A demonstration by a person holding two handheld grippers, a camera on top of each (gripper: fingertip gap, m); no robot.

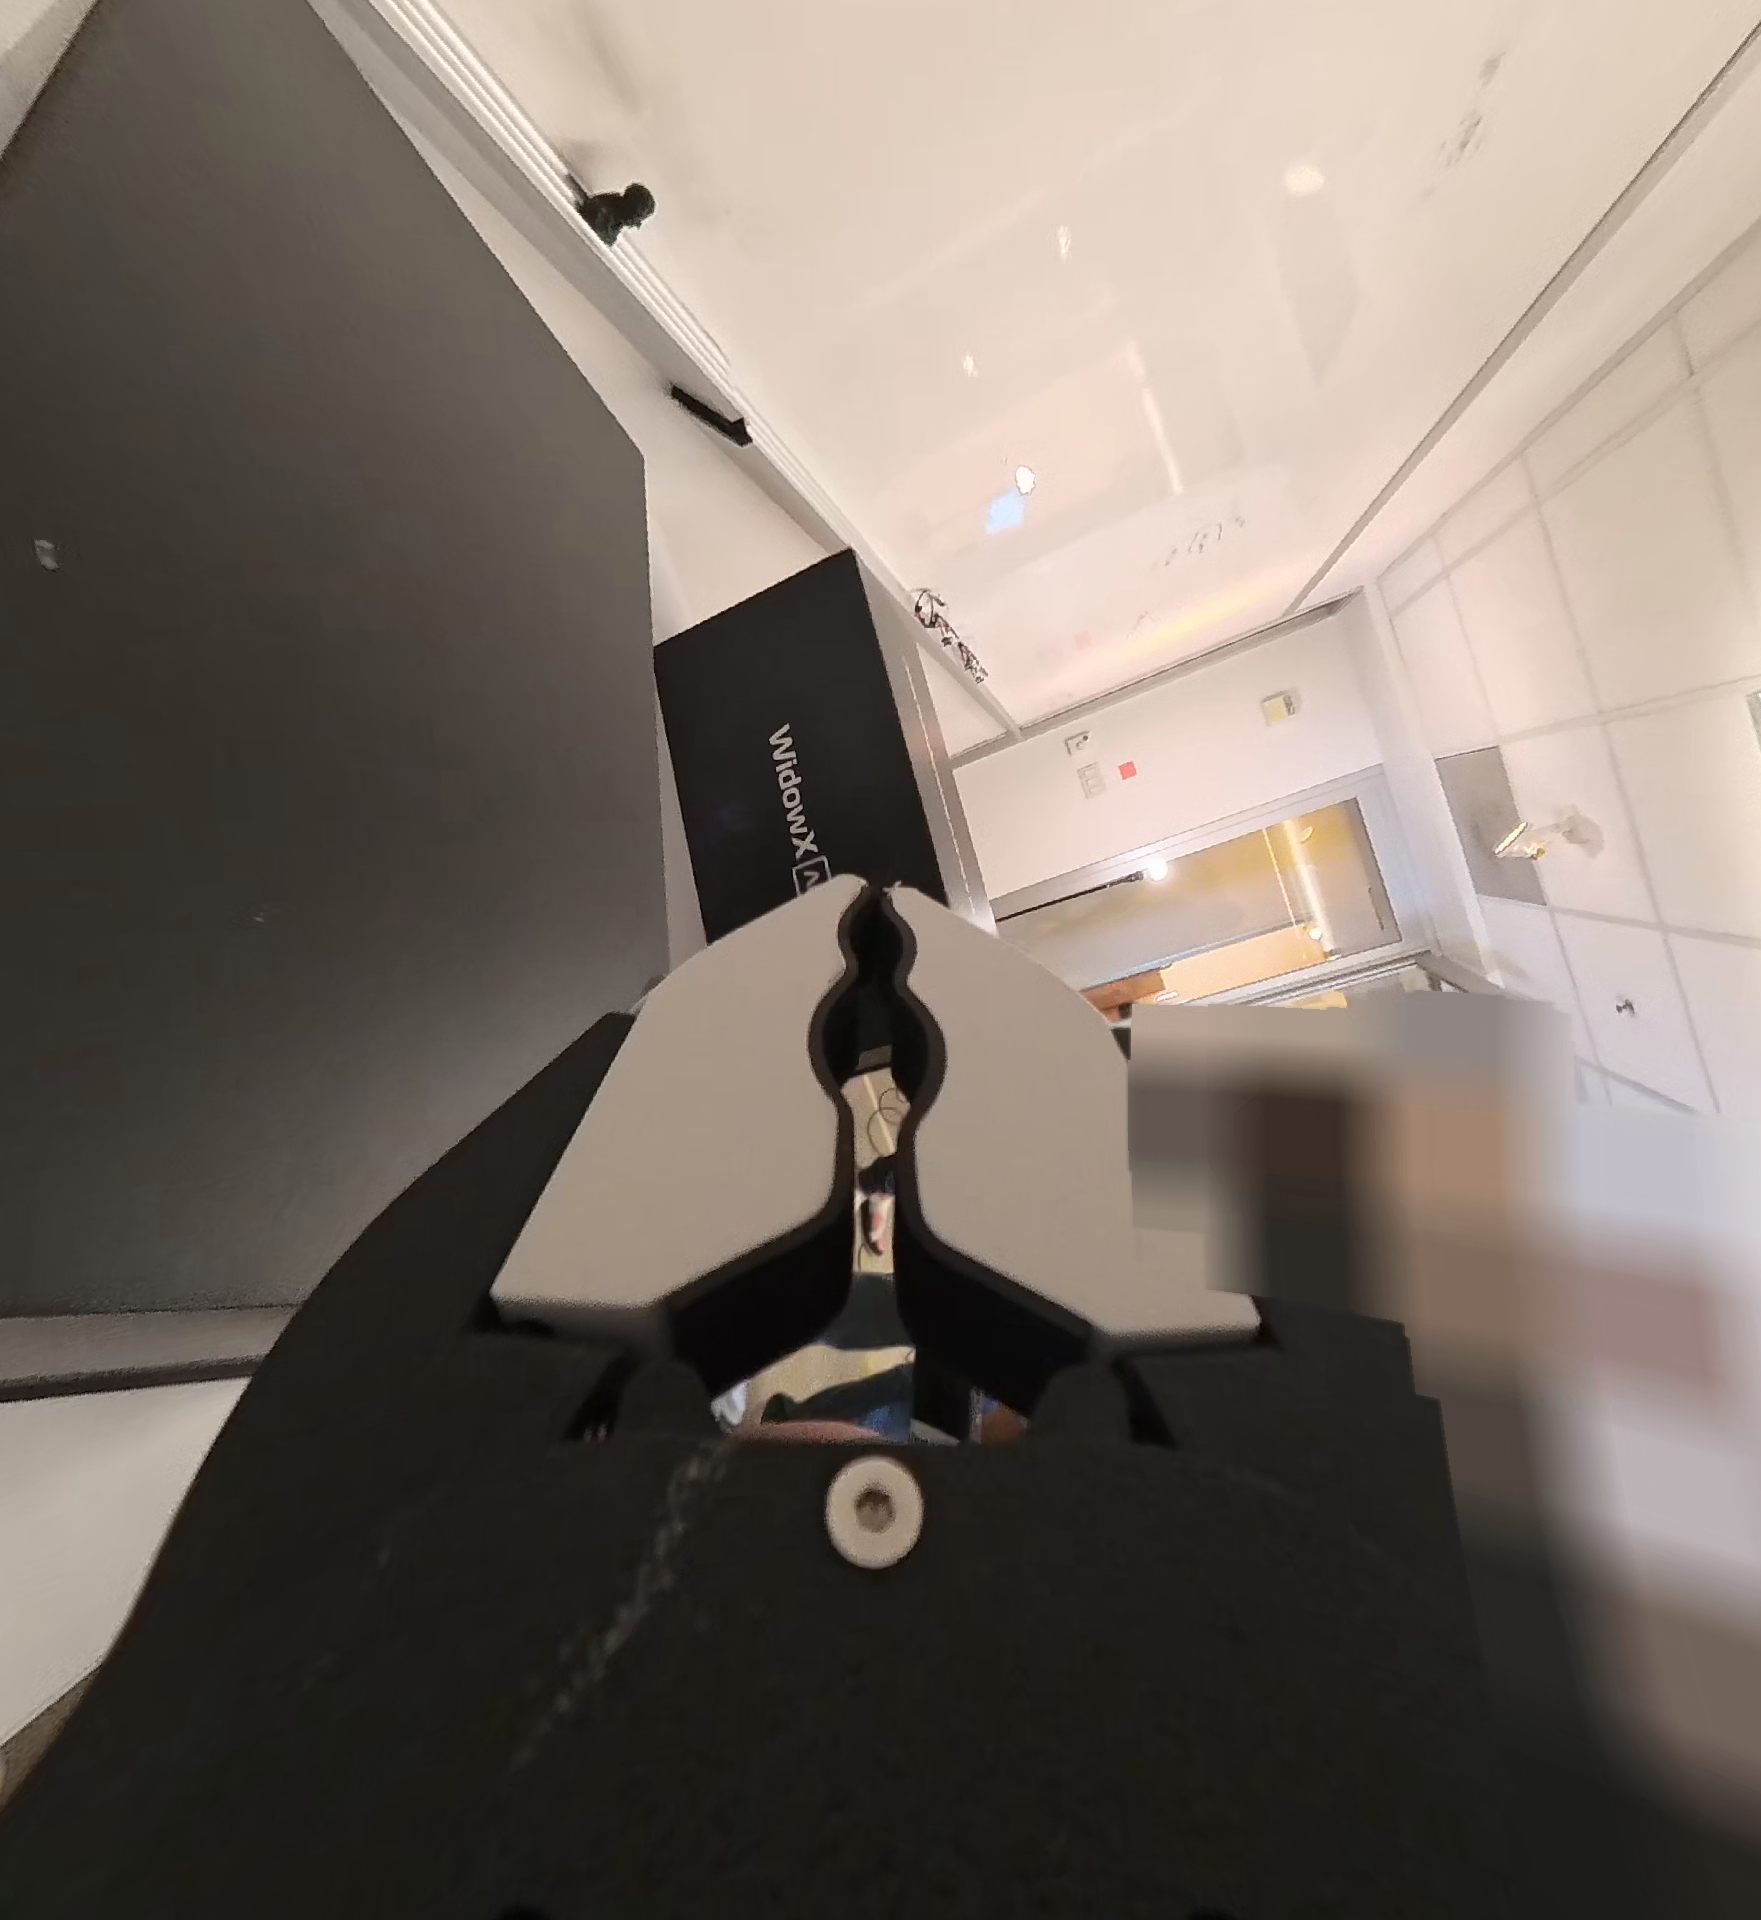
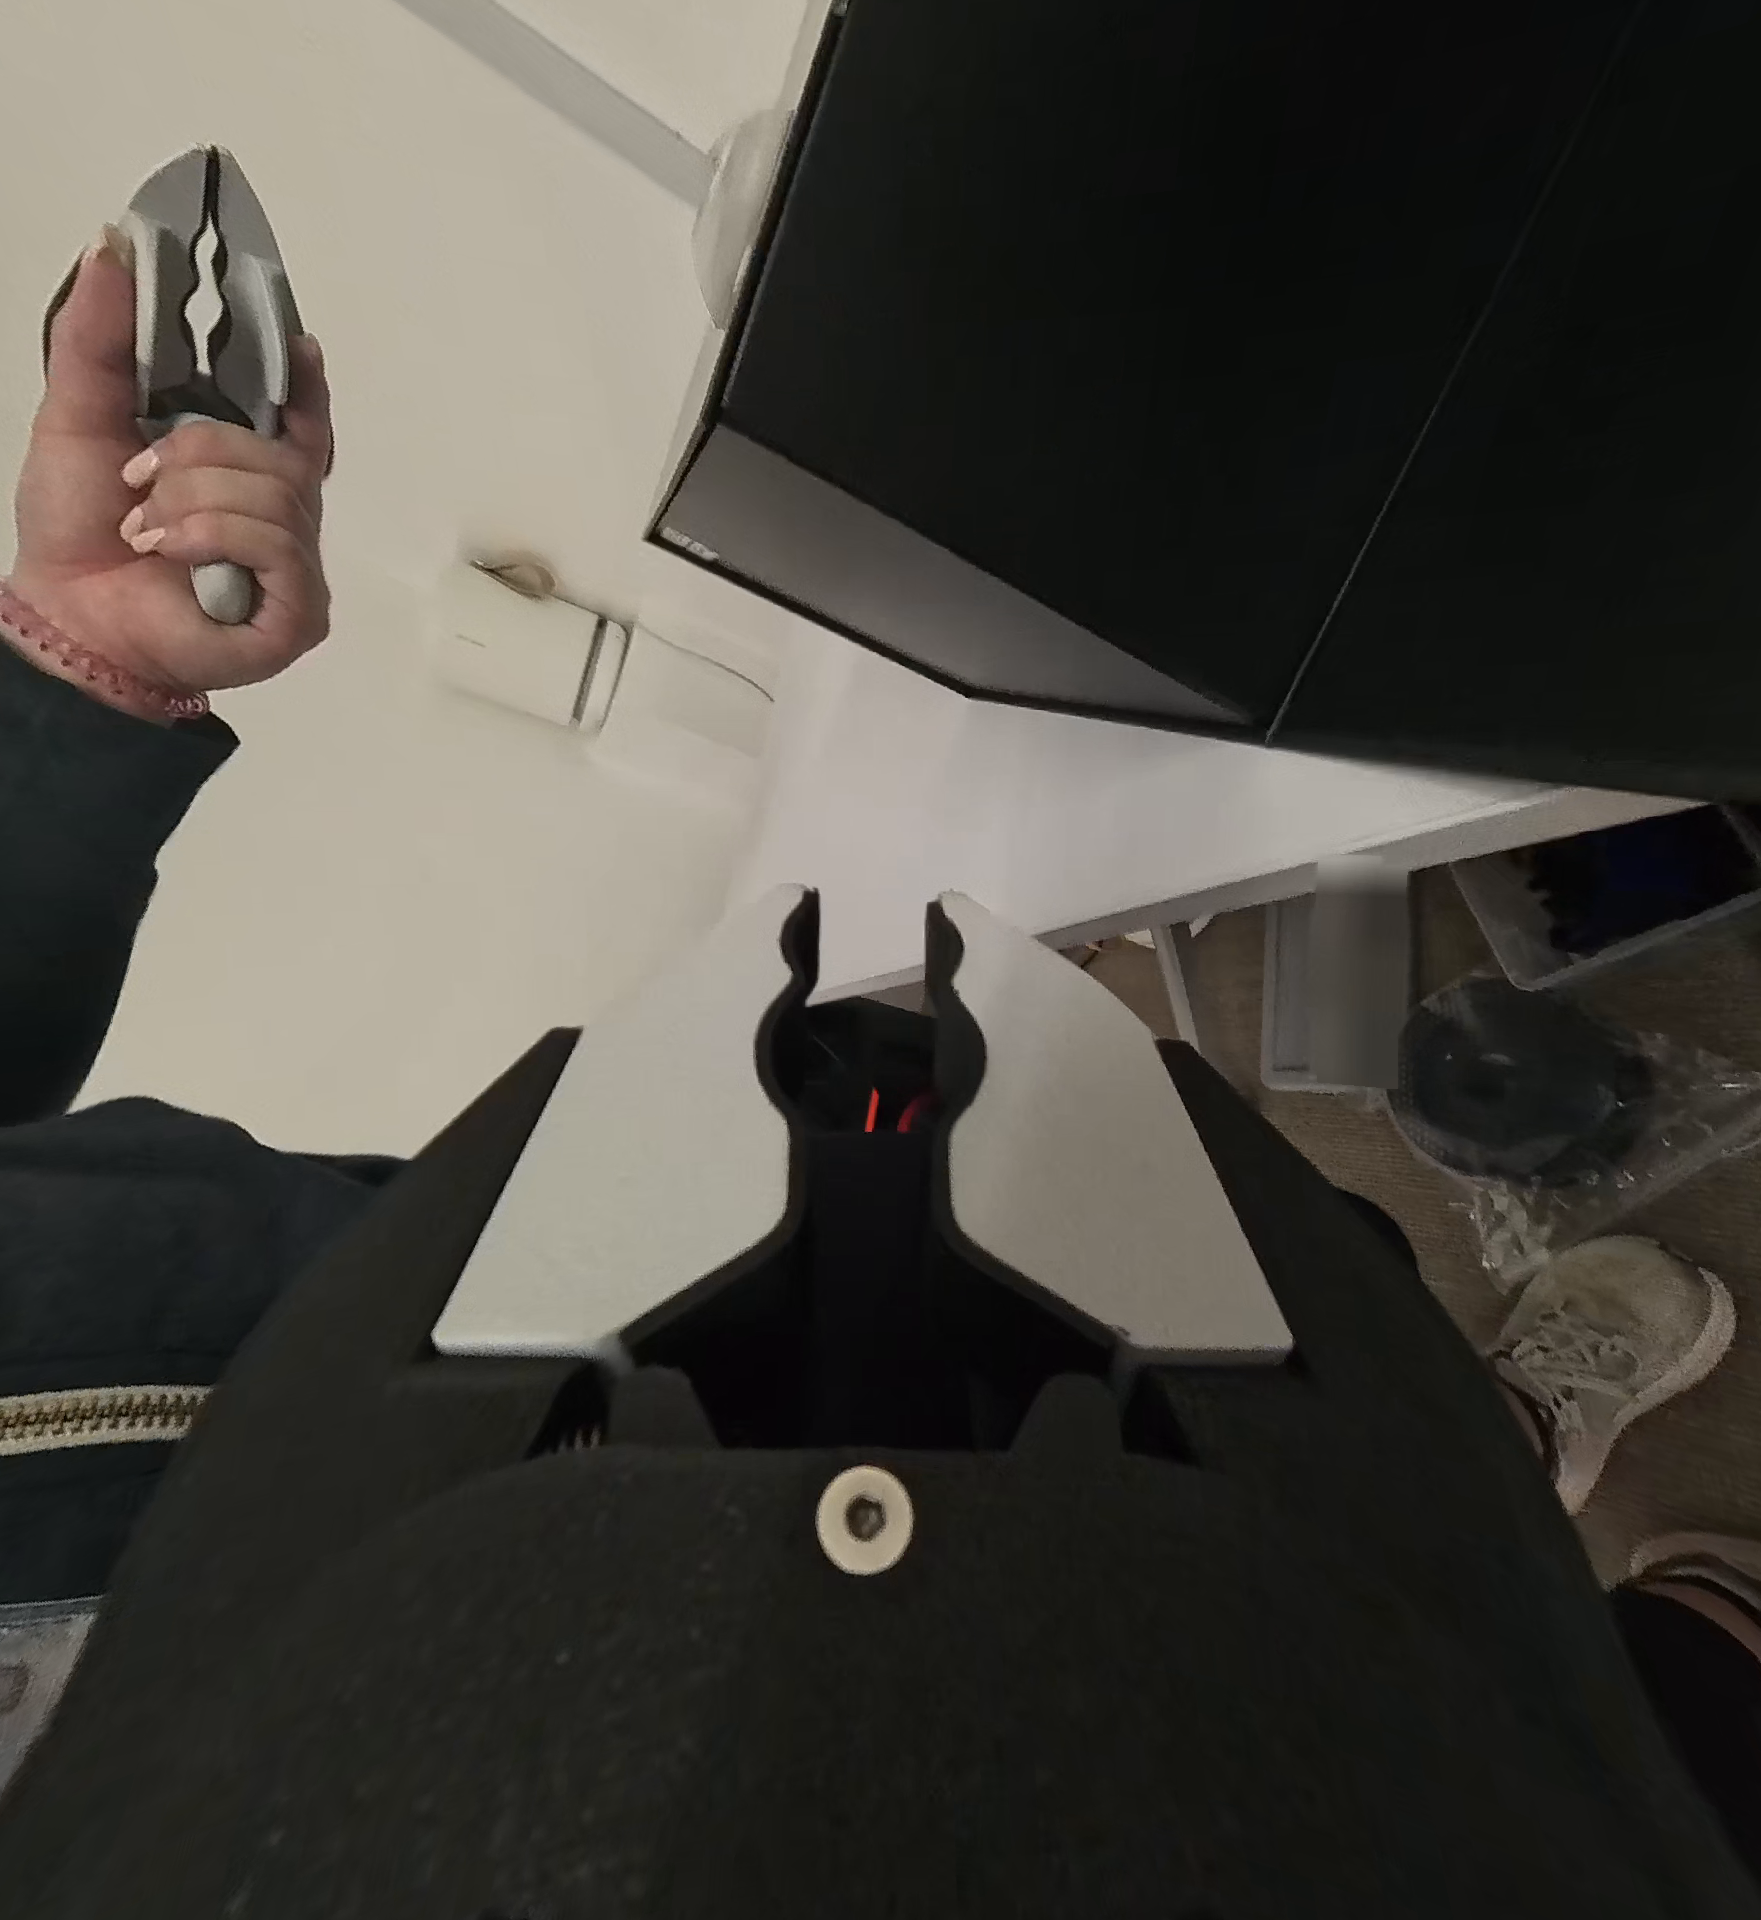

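My left gripper [image 1: 881, 891] is shut with nothing between its grey fingers. It is raised in the air and points up past a large black panel [image 1: 232, 623] and a black box with white writing [image 1: 793, 748]. It also shows in the right wrist view [image 2: 214, 158], shut and held upright in a person's hand [image 2: 159, 499] with a pink wrist band. My right gripper [image 2: 876, 904] is open with a narrow gap and holds nothing. It points at the edge of a white table [image 2: 959, 779], below a big black box [image 2: 1271, 364].
A white board [image 1: 1115, 312] and a glass-walled room [image 1: 1219, 883] lie beyond the left gripper. On the beige carpet at the right are a pale shoe [image 2: 1624, 1340], a plastic bag with a black disc [image 2: 1520, 1101] and a grey tray [image 2: 1634, 894]. A dark sleeve [image 2: 45, 831] is at the left.
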